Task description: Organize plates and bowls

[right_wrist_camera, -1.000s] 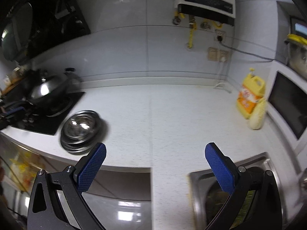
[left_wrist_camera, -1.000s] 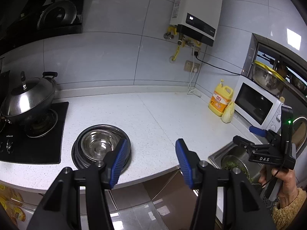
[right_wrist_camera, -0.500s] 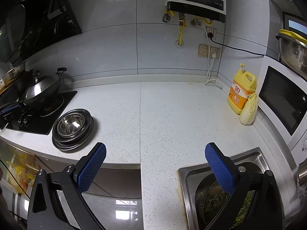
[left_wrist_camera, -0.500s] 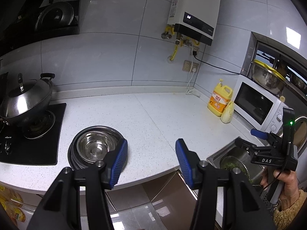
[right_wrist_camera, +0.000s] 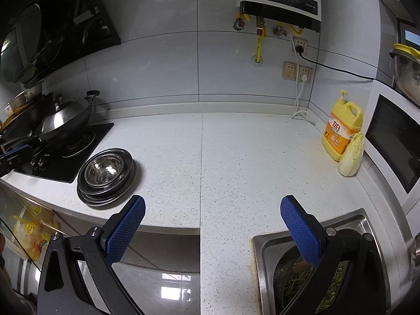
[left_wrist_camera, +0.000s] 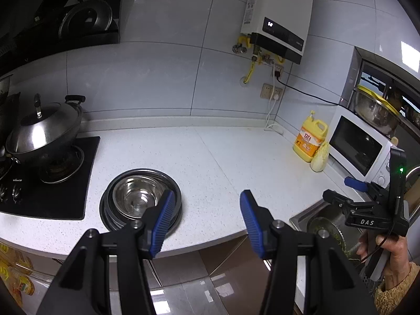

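Observation:
A stack of steel plates with a steel bowl (left_wrist_camera: 136, 197) nested on top sits on the white counter beside the hob; it also shows in the right wrist view (right_wrist_camera: 106, 173). My left gripper (left_wrist_camera: 206, 218) is open and empty, held at the counter's front edge just right of the stack. My right gripper (right_wrist_camera: 212, 225) is open and empty, held in front of the counter edge, well right of the stack. It also shows in the left wrist view (left_wrist_camera: 367, 204), over the sink.
A lidded wok (left_wrist_camera: 43, 134) sits on the black hob (left_wrist_camera: 47, 194) at left. A yellow detergent jug (right_wrist_camera: 342, 128) and a cabbage (right_wrist_camera: 351, 155) stand by the microwave (right_wrist_camera: 393, 141). The sink (right_wrist_camera: 267, 249) at right holds greens. A water heater (left_wrist_camera: 278, 18) hangs on the wall.
Both grippers have drifted slightly; the right view has swung right and steadied. Both stay open and empty. The stack has not moved.

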Available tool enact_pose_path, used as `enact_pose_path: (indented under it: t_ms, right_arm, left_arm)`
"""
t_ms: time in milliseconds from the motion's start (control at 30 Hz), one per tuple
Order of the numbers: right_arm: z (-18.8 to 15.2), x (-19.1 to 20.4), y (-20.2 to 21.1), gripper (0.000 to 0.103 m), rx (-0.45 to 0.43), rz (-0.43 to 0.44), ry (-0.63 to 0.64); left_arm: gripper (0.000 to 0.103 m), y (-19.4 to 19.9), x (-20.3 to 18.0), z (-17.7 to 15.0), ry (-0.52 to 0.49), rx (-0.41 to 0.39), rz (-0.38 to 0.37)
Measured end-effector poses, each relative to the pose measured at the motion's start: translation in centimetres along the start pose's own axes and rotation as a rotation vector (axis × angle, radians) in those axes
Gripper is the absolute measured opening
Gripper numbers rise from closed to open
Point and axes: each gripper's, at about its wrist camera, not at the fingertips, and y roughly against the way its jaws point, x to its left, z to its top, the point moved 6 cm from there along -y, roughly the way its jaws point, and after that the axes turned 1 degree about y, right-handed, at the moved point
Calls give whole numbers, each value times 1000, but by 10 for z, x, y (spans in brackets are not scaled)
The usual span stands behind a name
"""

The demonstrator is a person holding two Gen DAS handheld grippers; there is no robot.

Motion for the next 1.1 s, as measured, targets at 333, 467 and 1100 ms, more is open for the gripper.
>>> enact_pose_path:
  t_ms: [333,467,1100]
  right_arm:
    - [2,6,-1,101,-4,10,25]
    - [1,7,-2,101,-2,13,26]
    - [-2,12,-2,101,7,20,37]
  left_arm:
    - [50,-6,-2,-1,-12,28,10]
    - [50,-6,-3,-2,-18,23,19]
    - [50,-2,1,-16,-26,6,141]
